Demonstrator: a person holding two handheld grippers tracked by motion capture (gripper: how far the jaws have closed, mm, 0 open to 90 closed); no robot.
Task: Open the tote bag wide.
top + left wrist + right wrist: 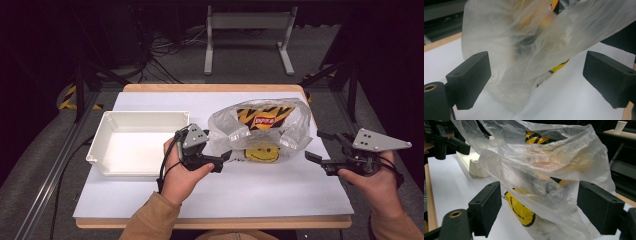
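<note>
In the high view the clear plastic bag (260,131) lies at the middle right of the frame on the white sheet over the table (150,200), its long axis running left to right, with a yellow-and-black striped packet showing through its upper part and a yellow smiley print on its lower edge; the white tray (102,145) sits to its left. The left gripper (225,159) is just at the bag's lower left corner, jaws spread and nothing between the pads, pointing right into the bag; the right gripper (320,147) stands a little off the bag's right end, jaws also apart and empty, pointing left. So the bag lies between the two, the left one being nearer. In the left gripper view the bag (531,50) fills the upper middle and hangs down between the two black jaws, which stand wide at the lower left and lower right without pressing on the film. In the right gripper view the bag (544,167) bulges across the centre, its smiley print low between the open jaws, which do not touch it; the tray (475,168) lies behind at the upper left. Any re-grip, I judge, means closing in from either end.
</note>
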